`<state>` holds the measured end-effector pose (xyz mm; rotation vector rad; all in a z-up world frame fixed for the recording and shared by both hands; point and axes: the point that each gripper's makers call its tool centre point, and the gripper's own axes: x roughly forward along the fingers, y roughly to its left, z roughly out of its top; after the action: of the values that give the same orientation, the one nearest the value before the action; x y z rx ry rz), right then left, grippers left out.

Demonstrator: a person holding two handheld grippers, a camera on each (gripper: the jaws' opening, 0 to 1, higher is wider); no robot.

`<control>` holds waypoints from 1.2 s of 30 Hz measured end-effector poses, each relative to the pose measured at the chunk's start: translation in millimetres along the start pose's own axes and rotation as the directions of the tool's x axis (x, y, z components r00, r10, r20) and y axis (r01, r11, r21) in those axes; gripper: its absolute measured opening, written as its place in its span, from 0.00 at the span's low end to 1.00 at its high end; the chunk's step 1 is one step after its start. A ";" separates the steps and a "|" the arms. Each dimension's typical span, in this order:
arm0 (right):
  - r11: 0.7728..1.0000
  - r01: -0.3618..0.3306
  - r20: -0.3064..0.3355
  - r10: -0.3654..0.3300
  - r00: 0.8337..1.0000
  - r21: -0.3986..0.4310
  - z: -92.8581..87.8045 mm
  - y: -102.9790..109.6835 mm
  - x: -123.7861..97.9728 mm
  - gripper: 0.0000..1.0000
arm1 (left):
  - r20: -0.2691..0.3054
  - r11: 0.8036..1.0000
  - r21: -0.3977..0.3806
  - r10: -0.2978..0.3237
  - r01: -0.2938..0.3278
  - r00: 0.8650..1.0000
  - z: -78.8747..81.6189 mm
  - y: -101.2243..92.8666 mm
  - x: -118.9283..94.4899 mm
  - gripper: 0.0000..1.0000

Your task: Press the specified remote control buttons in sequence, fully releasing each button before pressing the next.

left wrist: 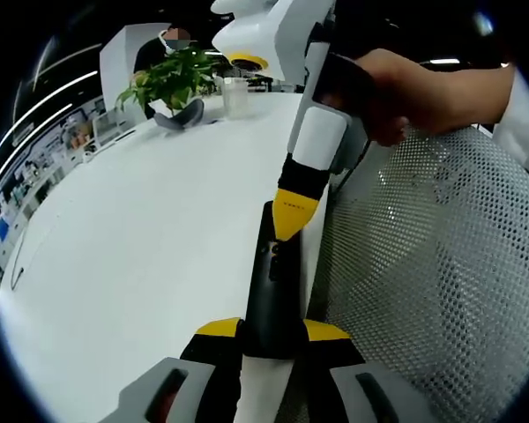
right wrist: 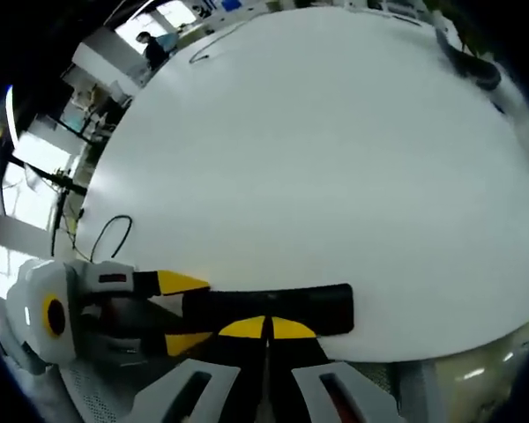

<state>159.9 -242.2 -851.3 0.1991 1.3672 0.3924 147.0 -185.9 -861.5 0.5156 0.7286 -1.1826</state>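
White table, left gripper clamping black remote, buttons indistinct

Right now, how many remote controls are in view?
1: the black remote control lies at the white table edge, clamped in the left gripper, with the right gripper tip on it.

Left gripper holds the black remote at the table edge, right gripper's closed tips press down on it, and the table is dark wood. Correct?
Not quite: the table is plain white, seen in the left gripper view. The rest stands: left gripper holds the black remote, right gripper presses it.
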 end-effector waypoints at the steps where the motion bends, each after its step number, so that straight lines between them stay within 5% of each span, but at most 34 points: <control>1: 1.000 -0.018 -0.005 0.019 1.000 0.015 -0.9 1.7 0.1 0.00 | 0.000 1.000 0.000 0.000 0.000 1.000 0.0 0.0 0.0 0.25; 8: 0.999 -0.027 -0.057 0.030 0.998 0.041 -8.1 3.4 5.0 0.00 | 0.003 1.000 -0.002 0.000 0.000 1.000 0.0 0.0 -0.1 0.25; 31: 0.997 -0.067 -0.088 0.069 0.994 0.023 -14.7 9.3 10.9 0.00 | 0.004 1.000 0.000 -0.002 0.002 1.000 0.9 0.2 1.0 0.25; 34: 0.995 0.010 -0.082 -0.018 0.996 -0.096 -12.0 6.6 10.3 0.00 | 0.006 1.000 -0.002 -0.001 0.001 1.000 1.2 0.5 1.5 0.25; 36: 0.966 0.098 -0.013 -0.104 0.994 -0.240 -2.2 6.3 11.4 0.00 | 0.011 1.000 -0.013 0.009 -0.009 1.000 1.5 3.1 1.4 0.24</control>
<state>158.5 -232.2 -859.9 -0.0755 1.3365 0.4716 150.5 -186.9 -861.5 0.5008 0.7238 -1.1703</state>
